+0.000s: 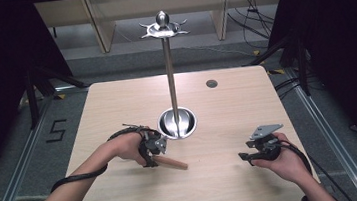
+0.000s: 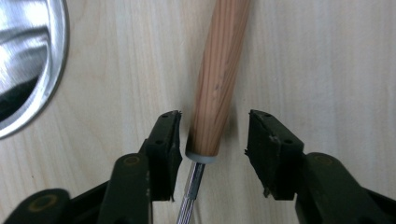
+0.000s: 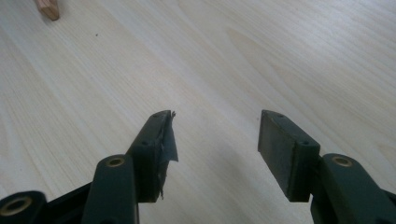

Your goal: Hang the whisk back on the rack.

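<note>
So there's a light wooden table (image 1: 117, 107) with a tall metal stand (image 1: 170, 76) sitting roughly in the middle, a bit toward the far edge. It's got a shiny round dish-shaped base (image 1: 178, 122), a thin pole going up, and a star-ish ring of hooks with a knob on top (image 1: 163, 26). There's also a small dark round spot (image 1: 211, 83) on the tabletop over toward the far right corner.

The left gripper (image 2: 212, 135) is just in front of the stand's base, nearer the person's edge and left of centre. Its jaws are spread apart, sitting either side of a utensil with a wooden handle (image 2: 219, 74) that lies flat on the table. The handle tapers down to a pale collar and then a thin ribbed metal shaft (image 2: 190, 196) running back between the jaws. The left jaw looks very close to the handle, the right one has a clear gap, so nothing's clamped. In the high view the handle (image 1: 171, 162) sticks out from the gripper toward the near right. What's on the utensil's other end is hidden under the hand.

The right gripper (image 3: 215, 140) is well off near the right edge, jaws wide apart over bare tabletop, nothing between them. The tip of the handle just peeks in at its view's top left corner.
</note>
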`<action>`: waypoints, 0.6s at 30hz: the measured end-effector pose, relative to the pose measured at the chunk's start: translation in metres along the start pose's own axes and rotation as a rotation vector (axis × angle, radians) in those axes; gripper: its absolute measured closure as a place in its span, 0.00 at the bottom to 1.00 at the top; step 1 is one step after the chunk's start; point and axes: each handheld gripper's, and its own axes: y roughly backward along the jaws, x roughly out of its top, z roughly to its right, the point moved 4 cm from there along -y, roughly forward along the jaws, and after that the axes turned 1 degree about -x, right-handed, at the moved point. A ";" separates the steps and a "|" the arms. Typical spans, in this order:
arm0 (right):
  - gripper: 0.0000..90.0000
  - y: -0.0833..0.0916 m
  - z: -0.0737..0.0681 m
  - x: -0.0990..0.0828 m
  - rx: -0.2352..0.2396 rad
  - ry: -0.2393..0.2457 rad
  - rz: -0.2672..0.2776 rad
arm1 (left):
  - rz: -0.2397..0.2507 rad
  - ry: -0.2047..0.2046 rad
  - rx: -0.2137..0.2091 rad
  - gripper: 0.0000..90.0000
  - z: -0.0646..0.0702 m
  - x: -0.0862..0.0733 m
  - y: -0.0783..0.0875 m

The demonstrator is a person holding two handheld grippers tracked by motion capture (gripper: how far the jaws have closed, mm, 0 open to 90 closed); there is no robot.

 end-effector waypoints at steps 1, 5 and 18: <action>0.51 0.000 0.000 0.000 0.000 0.000 0.000 | 0.000 0.000 0.000 0.62 0.000 0.000 0.000; 0.51 -0.002 0.000 0.000 -0.006 -0.004 0.022 | 0.021 0.007 -0.012 0.67 0.002 0.002 -0.004; 0.51 0.001 0.000 0.000 0.004 0.003 -0.001 | -0.008 -0.029 0.001 0.80 0.004 0.014 -0.003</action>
